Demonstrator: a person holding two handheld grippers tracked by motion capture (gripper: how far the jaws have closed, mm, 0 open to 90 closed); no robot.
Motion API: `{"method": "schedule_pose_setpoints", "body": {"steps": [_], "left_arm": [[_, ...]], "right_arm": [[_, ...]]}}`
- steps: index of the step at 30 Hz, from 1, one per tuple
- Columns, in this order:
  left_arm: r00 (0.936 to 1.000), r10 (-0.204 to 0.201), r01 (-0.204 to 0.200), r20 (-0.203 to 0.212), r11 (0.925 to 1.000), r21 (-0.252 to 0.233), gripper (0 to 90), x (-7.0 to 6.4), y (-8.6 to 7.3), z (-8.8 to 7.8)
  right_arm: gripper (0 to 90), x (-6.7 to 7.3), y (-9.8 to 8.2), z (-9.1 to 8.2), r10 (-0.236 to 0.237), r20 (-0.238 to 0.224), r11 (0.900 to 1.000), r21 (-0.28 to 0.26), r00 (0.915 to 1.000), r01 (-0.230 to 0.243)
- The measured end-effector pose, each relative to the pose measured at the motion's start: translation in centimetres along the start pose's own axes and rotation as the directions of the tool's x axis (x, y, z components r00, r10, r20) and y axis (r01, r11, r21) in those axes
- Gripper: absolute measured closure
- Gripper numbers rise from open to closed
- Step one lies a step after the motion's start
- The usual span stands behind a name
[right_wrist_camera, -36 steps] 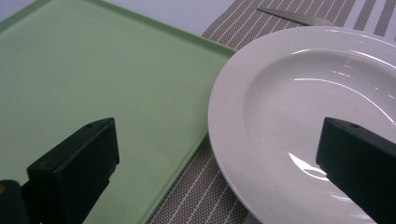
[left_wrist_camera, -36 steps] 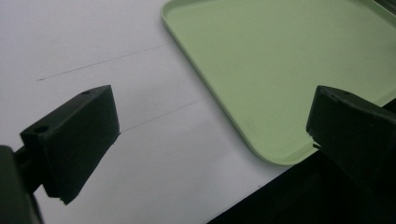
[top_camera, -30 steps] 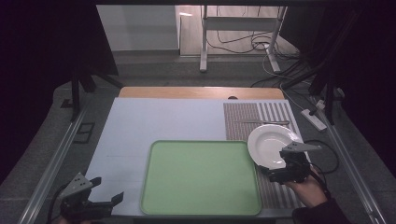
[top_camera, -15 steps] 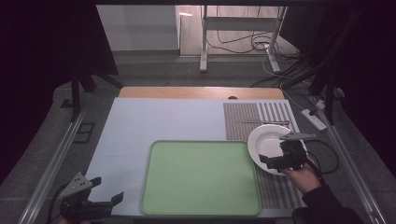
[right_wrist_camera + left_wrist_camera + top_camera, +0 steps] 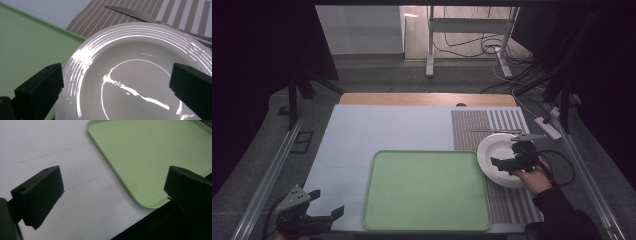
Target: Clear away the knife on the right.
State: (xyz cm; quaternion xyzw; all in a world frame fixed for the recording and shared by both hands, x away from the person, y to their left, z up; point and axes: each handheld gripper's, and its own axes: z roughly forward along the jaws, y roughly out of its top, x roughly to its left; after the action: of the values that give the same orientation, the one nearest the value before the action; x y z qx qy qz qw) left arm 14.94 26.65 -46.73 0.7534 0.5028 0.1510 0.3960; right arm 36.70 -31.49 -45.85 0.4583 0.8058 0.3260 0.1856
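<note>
On the right side of the counter [image 5: 377, 130], a round white plate [image 5: 492, 150] lies on a striped woven placemat [image 5: 492, 125]. The plate is glossy, with concentric raised ridges on its rim and a smooth shallow well that throws bright reflections in the right gripper view. Its left edge sits just beside the right rim of a rectangular pale green tray [image 5: 427, 190] with rounded corners, a low raised lip and a matte surface. A slim metal knife [image 5: 494, 131] lies on the placemat just beyond the plate. The rest of the counter carries a smooth white sheet, with a wooden strip along the far edge.

The right claw [image 5: 502, 164] hangs low over the near part of the plate, gripped by the person's right hand [image 5: 532, 177], forearm entering from the lower right. Its jaws stand wide apart, framing the plate and holding nothing; contact with the plate cannot be told.

The left claw [image 5: 324, 207] sits at the near left corner of the counter, pointed toward the tray, jaws spread wide and empty, above the white sheet.
</note>
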Motion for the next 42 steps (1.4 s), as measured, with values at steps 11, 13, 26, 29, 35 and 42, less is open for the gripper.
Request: {"method": "schedule_pose_setpoints", "body": {"steps": [11,13,26,29,35,42], "left_arm": [[1.0000,0.000,0.000,0.000,1.0000,-0.001,2.3,0.0,0.0,0.0],[1.0000,-0.001,0.001,0.000,1.0000,-0.001,2.3,0.0,0.0,0.0],[1.0000,-0.003,0.003,0.001,1.0000,-0.002,2.3,0.1,0.0,0.0],[1.0000,-0.004,0.004,0.002,1.0000,-0.003,2.3,0.1,0.0,0.0],[1.0000,-0.006,0.006,0.002,1.0000,-0.002,2.3,0.1,0.0,0.0],[1.0000,-0.008,0.008,0.003,1.0000,-0.002,2.2,0.1,0.0,0.0]], "right_arm": [[0.2,-1.8,1.1,1.6,0.066,0.017,0.998,0.005,0.9977,-0.066],[0.2,-2.1,1.3,2.0,0.066,0.033,0.998,0.010,0.9973,-0.066],[0.2,-3.9,2.7,3.7,0.053,0.092,0.997,0.056,0.9943,-0.058],[0.2,-4.2,3.1,4.1,0.051,0.103,0.997,0.058,0.9933,-0.057],[0.2,-5.1,3.7,4.9,0.065,0.121,0.995,0.061,0.9905,-0.073],[0.2,-6.1,4.4,5.9,0.075,0.138,0.994,0.068,0.9876,-0.085]]}}
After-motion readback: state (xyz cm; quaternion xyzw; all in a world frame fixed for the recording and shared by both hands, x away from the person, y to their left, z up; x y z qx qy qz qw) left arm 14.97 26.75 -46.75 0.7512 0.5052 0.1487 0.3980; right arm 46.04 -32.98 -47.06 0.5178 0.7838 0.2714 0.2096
